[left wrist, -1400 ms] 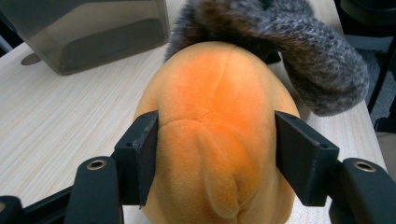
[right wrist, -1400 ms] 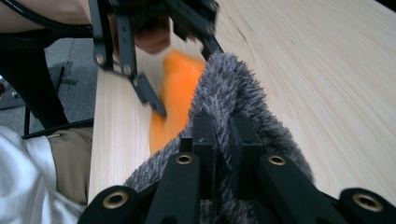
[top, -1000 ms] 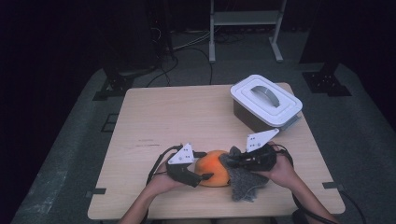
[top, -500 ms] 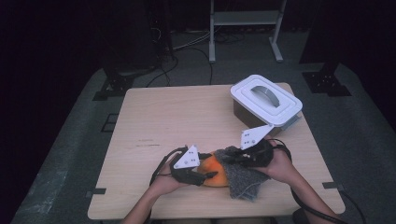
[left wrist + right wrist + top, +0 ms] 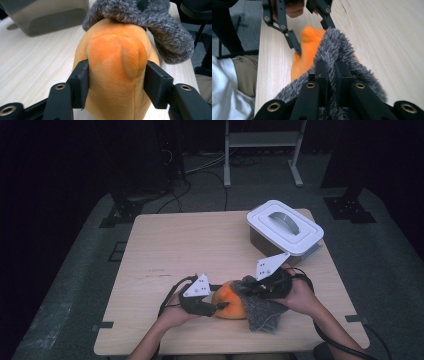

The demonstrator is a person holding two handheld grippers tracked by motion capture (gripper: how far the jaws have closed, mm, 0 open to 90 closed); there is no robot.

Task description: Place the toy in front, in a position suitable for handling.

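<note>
Plush toy (image 5: 231,303), orange, rounded, lying near the front edge of the wooden surface (image 5: 200,240), between the two hand-held grippers. Its long axis runs roughly across the surface, from the person's left hand toward the right.

Grey furry cloth (image 5: 262,310): draped over the right-hand end of the toy and trailing down onto the surface on that side. In the left gripper view the cloth (image 5: 150,20) caps the far end of the toy (image 5: 117,65); the near end is bare.

Left gripper (image 5: 212,306): at the toy's left end, pointing along the long axis. Its fingers (image 5: 80,82) have just been closing and now stand on either side of the toy's body, pads against the plush and lightly indenting it; a hold on the toy, by appearance.

Right gripper (image 5: 247,290): at the opposite end, slightly raised. Its fingers (image 5: 322,75) are together, pinching a fold of the cloth (image 5: 337,50), with the toy (image 5: 308,52) beyond and below.

White-lidded grey box (image 5: 284,229): at the far right of the surface, well apart from the work, lid on.

Key relation: the cloth lies on the right gripper's side and the bare end on the left gripper's. Judged from this, any drawing of the cloth along or off the toy follows the long axis, with the left hold as the anchor.
</note>
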